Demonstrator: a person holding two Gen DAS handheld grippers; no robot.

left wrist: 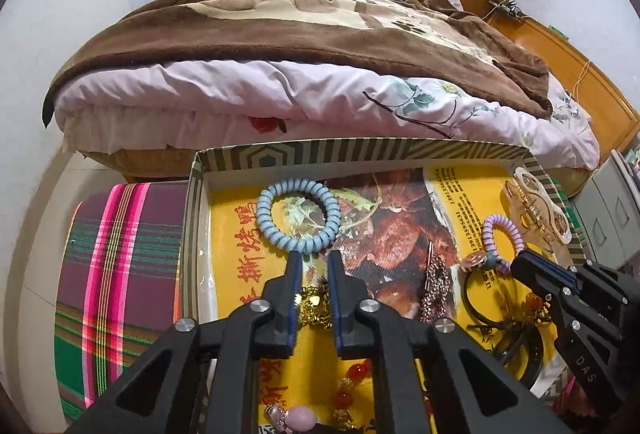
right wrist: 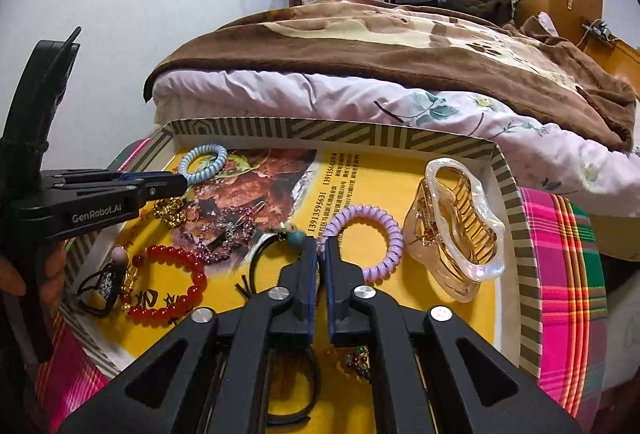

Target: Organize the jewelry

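My left gripper (left wrist: pixel 314 260) is a little open, tips by the blue coil band (left wrist: pixel 298 215) in the box (left wrist: pixel 320 149). My right gripper (right wrist: pixel 321 248) looks nearly closed at the purple coil band (right wrist: pixel 362 236); I cannot tell if it pinches it.

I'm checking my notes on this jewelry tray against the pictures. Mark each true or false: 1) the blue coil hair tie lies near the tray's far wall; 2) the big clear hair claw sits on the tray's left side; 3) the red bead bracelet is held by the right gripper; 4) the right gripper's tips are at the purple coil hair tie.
1) True: the blue coil hair tie lies close to the far wall of the tray.
2) False: the hair claw sits on the right side.
3) False: the red bead bracelet lies loose on the tray, left of the right gripper.
4) True: they are at the purple coil hair tie.
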